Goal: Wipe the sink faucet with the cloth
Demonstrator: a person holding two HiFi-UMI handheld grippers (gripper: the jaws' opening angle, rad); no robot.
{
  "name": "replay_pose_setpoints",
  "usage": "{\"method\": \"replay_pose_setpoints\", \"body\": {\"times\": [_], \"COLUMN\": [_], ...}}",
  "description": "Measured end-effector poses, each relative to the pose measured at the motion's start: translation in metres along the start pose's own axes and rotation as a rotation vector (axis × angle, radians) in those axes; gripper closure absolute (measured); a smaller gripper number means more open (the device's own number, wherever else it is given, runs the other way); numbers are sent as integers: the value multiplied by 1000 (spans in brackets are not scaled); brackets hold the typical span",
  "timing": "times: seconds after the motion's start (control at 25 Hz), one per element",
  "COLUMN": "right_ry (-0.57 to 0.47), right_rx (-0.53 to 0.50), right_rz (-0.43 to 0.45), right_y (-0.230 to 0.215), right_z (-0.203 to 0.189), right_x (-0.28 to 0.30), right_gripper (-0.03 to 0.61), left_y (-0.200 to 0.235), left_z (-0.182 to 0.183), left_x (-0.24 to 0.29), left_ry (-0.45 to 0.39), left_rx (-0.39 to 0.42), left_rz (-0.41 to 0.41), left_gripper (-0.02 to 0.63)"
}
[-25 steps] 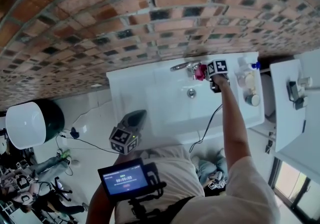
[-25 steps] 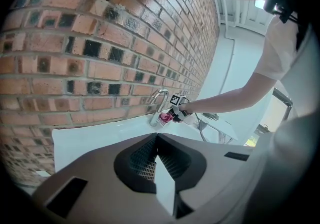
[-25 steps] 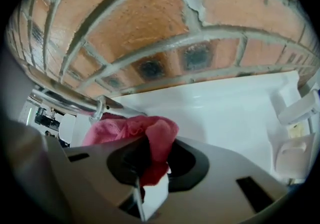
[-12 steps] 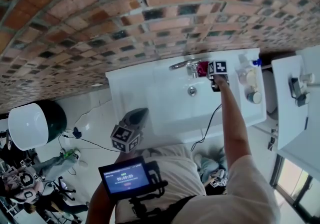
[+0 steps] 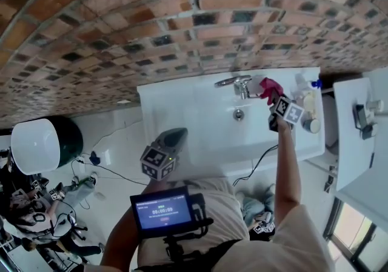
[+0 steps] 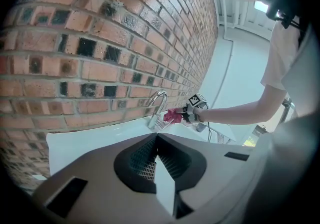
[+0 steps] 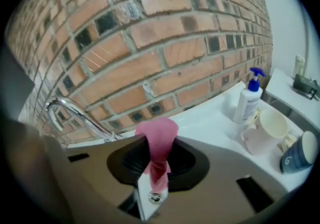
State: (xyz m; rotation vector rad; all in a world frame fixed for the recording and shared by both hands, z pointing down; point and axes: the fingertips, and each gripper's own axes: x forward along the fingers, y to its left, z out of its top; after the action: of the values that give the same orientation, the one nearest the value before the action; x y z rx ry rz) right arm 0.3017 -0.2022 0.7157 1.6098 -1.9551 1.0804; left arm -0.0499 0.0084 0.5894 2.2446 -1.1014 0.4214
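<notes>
A chrome faucet (image 5: pixel 233 82) stands at the back rim of the white sink (image 5: pixel 182 107), against the brick wall. My right gripper (image 5: pixel 271 94) is shut on a pink cloth (image 5: pixel 268 89), just right of the faucet's base; I cannot tell whether the two touch. In the right gripper view the cloth (image 7: pixel 157 143) sticks up from between the jaws, and the faucet (image 7: pixel 75 113) arches at the left. My left gripper (image 5: pixel 174 137) hangs by the sink's front edge, shut and holding nothing. In its view the faucet (image 6: pixel 157 106) and the cloth (image 6: pixel 172 114) are far ahead.
On the sink's right ledge stand a soap pump bottle (image 7: pixel 248 99), pale cups (image 7: pixel 272 123) and a dark blue cup (image 7: pixel 300 153). A second white counter (image 5: pixel 357 131) lies further right. A white-lidded bin (image 5: pixel 36 146) sits on the floor at the left.
My right gripper has drawn back from the faucet with the cloth, to the right and toward the sink's front. The left gripper has barely moved.
</notes>
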Motion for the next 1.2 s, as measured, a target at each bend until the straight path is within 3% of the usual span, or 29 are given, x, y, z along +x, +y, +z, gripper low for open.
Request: {"method": "replay_pose_setpoints", "body": {"times": [0.4,0.72,1.0,1.2], "right_ry": [-192,-222,-211,-204], "right_rx": [-45,-283,-349,-294], "right_rz": [189,255,263,167], "right_y": [86,156,179,146], "right_z": [-5,-29,-47,-27], "right_x": [-117,-157,-155,-132], "right_gripper": [492,491,491,491], "left_y": [-8,-14,-12,-12], "left_z": [36,62,55,53], "left_x": [-7,-25,-30,-35], "left_ry": [-99,-171,-159,-154], "left_rx": [30,56,62,54], "left_rz": [-47,-71,-72,-62], "left_gripper": [626,624,624,624]}}
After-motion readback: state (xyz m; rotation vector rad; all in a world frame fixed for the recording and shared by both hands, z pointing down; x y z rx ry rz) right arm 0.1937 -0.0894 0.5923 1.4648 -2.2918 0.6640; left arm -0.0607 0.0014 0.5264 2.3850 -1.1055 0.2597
